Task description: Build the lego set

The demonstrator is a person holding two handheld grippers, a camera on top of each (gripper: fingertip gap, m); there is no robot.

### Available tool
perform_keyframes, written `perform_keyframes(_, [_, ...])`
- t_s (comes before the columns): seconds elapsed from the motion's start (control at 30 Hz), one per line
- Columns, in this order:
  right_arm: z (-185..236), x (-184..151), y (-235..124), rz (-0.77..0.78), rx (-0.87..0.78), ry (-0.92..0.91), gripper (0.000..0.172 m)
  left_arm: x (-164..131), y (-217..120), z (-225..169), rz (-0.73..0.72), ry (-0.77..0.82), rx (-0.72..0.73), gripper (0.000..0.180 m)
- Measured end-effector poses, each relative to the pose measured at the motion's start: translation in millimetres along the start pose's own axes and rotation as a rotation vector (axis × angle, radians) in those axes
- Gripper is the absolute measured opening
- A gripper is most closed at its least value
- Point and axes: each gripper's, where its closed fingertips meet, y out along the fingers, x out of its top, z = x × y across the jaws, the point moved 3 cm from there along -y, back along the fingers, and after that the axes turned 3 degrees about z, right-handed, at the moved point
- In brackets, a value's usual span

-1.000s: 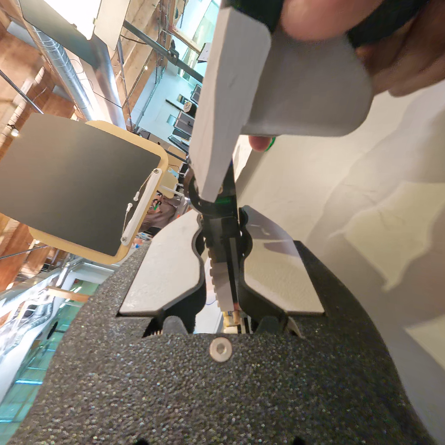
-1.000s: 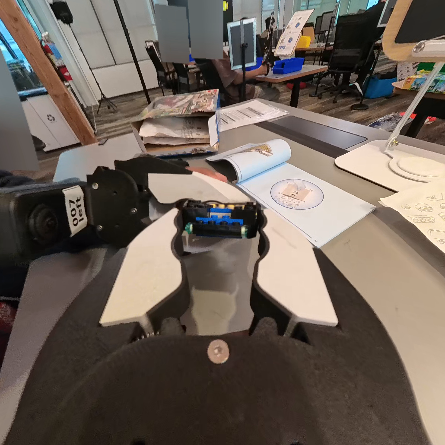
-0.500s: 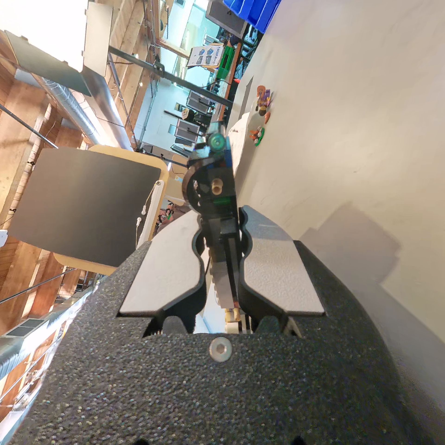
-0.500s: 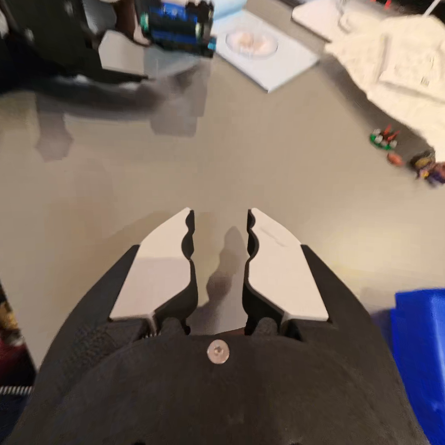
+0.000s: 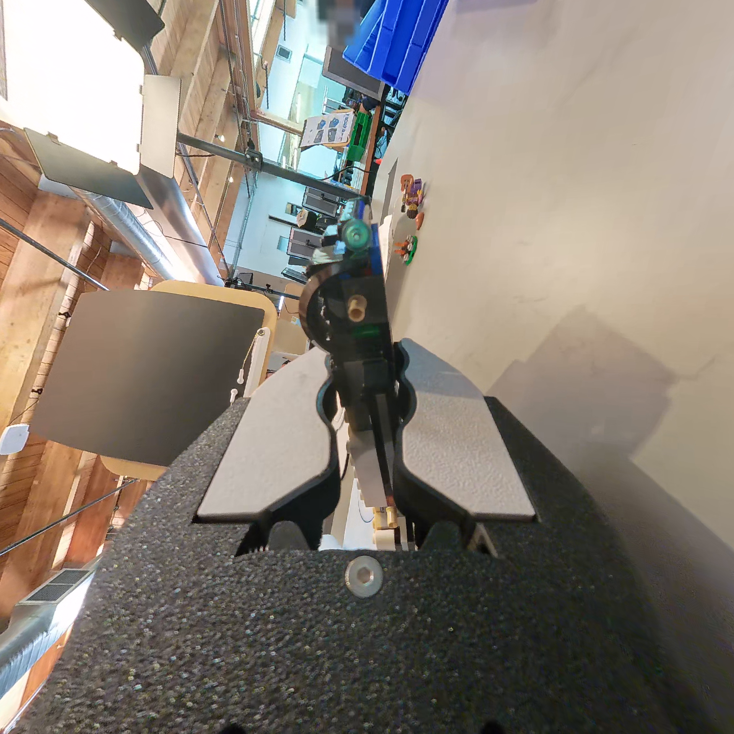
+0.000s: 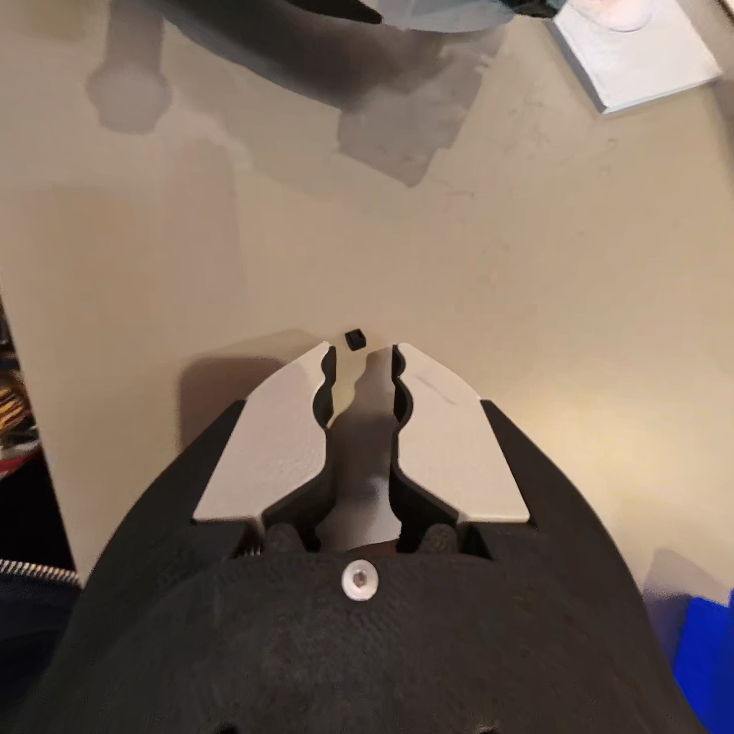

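Note:
My left gripper (image 5: 362,355) is shut on a black and blue toy-brick model (image 5: 353,310) that sticks out ahead of the pads, with a tan peg, a green piece and a teal round stud on it. It is held in the air beside the beige table (image 5: 556,198). My right gripper (image 6: 362,346) is open and bare, low over the table (image 6: 516,258). A small black brick piece (image 6: 354,340) lies on the table just ahead of its fingertips, apart from both pads.
In the left wrist view a blue bin (image 5: 393,43) stands at the table's far end, and small toy figures (image 5: 413,194) and a green round piece (image 5: 409,248) lie on it. In the right wrist view a white booklet (image 6: 631,51) lies at the top right and a blue bin (image 6: 707,651) at the lower right.
My right gripper left the model, swung down over the table and narrowed its jaws on air; the small black piece came into view. My left gripper kept its hold on the model.

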Motion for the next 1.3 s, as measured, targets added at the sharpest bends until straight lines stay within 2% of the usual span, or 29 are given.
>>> perform_keyframes(0.23, [-11.2, 5.0, 11.9, 0.036, 0.090, -0.075, 0.008, -6.8, -0.1, 2.2, 0.009, -0.023, -0.016, 0.026])
perform_keyframes(0.43, [-35.4, 22.6, 29.8, 0.005, 0.079, -0.146, 0.008, -17.6, -0.5, 4.8, 0.037, -0.017, -0.018, 0.026])
perform_keyframes(0.53, [-51.1, 45.0, 39.0, -0.034, 0.069, -0.171, 0.007, -26.3, 0.5, 8.0, 0.066, 0.000, -0.005, 0.026])
perform_keyframes(0.6, [-64.6, 64.9, 42.1, -0.046, 0.050, -0.189, 0.007, -35.2, 2.1, 13.3, 0.119, 0.067, 0.031, 0.027])
perform_keyframes(0.73, [-81.0, 93.3, 60.1, -0.042, 0.054, -0.298, 0.008, -53.6, 7.4, 27.9, 0.185, 0.302, 0.132, 0.026])
perform_keyframes(0.87, [-79.6, 94.6, 75.1, -0.041, 0.016, -0.393, 0.008, -65.9, 11.5, 24.3, 0.198, 0.268, 0.091, 0.026])
perform_keyframes(0.93, [-82.8, 93.9, 71.4, -0.090, -0.064, -0.447, 0.008, -64.5, 12.7, 24.6, 0.188, 0.233, 0.083, 0.026])
perform_keyframes(1.1, [-78.5, 97.7, 56.3, -0.247, -0.137, -0.513, 0.008, -65.9, 17.9, 17.3, 0.179, 0.171, 0.043, 0.026])
perform_keyframes(1.3, [-74.3, 96.2, 49.6, -0.272, -0.123, -0.508, 0.018, -64.7, 17.1, 17.3, 0.167, 0.135, 0.038, 0.026])
